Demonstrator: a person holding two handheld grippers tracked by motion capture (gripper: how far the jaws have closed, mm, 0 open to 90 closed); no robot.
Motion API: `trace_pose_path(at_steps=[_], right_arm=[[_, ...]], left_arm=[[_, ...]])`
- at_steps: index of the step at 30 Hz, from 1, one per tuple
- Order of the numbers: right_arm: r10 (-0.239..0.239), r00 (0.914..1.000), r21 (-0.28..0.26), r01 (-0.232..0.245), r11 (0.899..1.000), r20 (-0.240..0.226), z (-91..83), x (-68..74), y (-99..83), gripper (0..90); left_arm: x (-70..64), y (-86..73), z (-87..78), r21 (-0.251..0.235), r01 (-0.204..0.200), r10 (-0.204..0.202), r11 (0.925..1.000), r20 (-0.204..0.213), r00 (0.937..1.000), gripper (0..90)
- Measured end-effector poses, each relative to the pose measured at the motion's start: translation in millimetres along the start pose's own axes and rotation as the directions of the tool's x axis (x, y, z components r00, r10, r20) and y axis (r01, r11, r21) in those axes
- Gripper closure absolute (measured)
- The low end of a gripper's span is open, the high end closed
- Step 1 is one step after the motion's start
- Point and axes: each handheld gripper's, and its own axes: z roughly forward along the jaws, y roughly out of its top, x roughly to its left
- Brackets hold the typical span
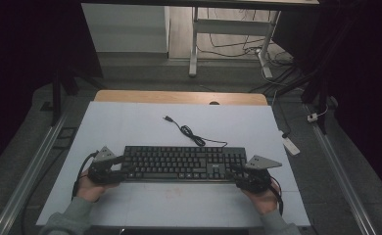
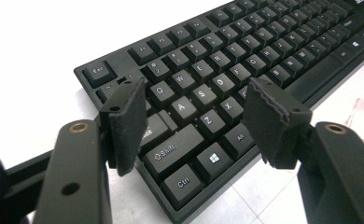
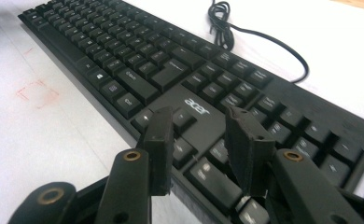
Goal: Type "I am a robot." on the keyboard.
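My left tool [image 2: 194, 116] and right tool [image 3: 201, 144] hang apart over the keyboard's [image 1: 179, 163] ends near the bench's front edge; next I must clamp both.

Keyboard [image 1: 179, 163]: black body, black keys, pale grey-white legends, silver-white brand lettering; cable [image 1: 189, 131] black. Table [image 1: 130, 122]: white-grey sheet, faint red smudge [image 3: 36, 92] near its front edge, bare wood strip at the far edge. Left gripper [image 2: 194, 123], right gripper [image 3: 198, 149]: black, with brass-coloured rivets. Sleeve [image 1: 71, 215]: grey-green.
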Motion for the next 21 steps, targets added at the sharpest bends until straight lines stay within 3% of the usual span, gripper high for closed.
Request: trace_pose_path(at_steps=[13, 21], right_arm=[[-0.015, 0.9999, -0.003, 0.014, 1.000, -0.005, -1.4, -0.6, -1.4, 61.5], [-0.013, 0.9999, 0.000, 0.013, 1.000, 0.005, -1.5, -2.2, -2.6, 61.1]], left_arm=[[-5.4, 7.9, -5.4, -0.012, -0.028, 0.029, 0.9995, 0.054, 0.9981, 30.2], [-11.6, 13.6, -7.8, -0.028, -0.056, 0.058, 0.9980, 0.091, 0.9942, 32.5]])
